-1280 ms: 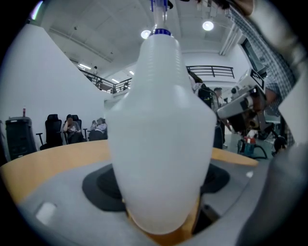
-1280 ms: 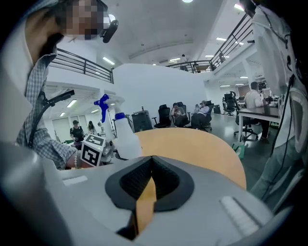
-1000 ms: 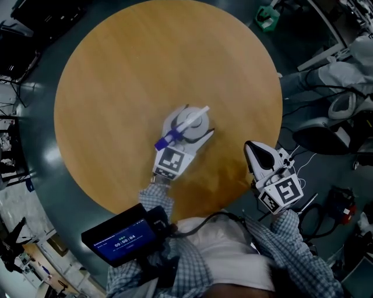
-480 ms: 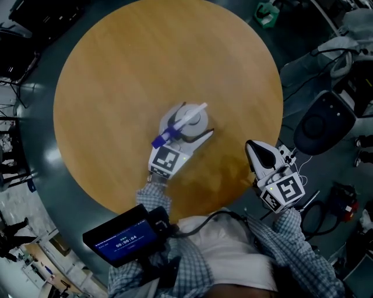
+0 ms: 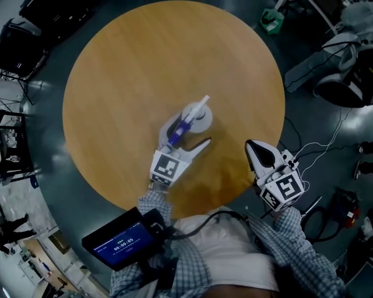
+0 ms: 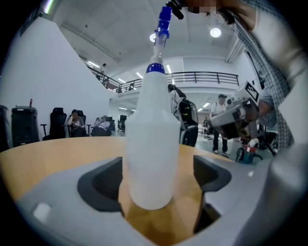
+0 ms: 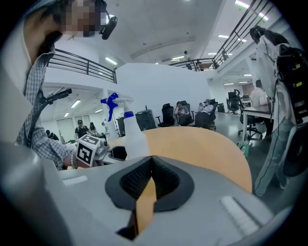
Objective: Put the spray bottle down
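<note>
The white spray bottle (image 5: 196, 116) with a blue trigger head stands upright on the round wooden table (image 5: 128, 70). My left gripper (image 5: 187, 134) reaches it from the near side. Its jaws are opening, and the bottle (image 6: 148, 144) stands between them with a gap on each side, the pads (image 6: 103, 185) off it. My right gripper (image 5: 252, 146) hovers at the table's near right edge, shut and empty. In the right gripper view its jaws (image 7: 150, 168) meet, and the bottle (image 7: 132, 138) shows to the left, beside the left gripper's marker cube (image 7: 86, 150).
A dark device with a lit screen (image 5: 119, 240) hangs at the person's waist. Off the table to the right are chairs (image 5: 344, 87) and cables (image 5: 326, 145) on the floor, and a green object (image 5: 270, 17) lies at the top. People sit in the background (image 6: 77, 122).
The left gripper's jaws have spread away from the bottle, and the gripper has drawn back a little toward the person. The bottle stays standing on the table. The right gripper has kept still.
</note>
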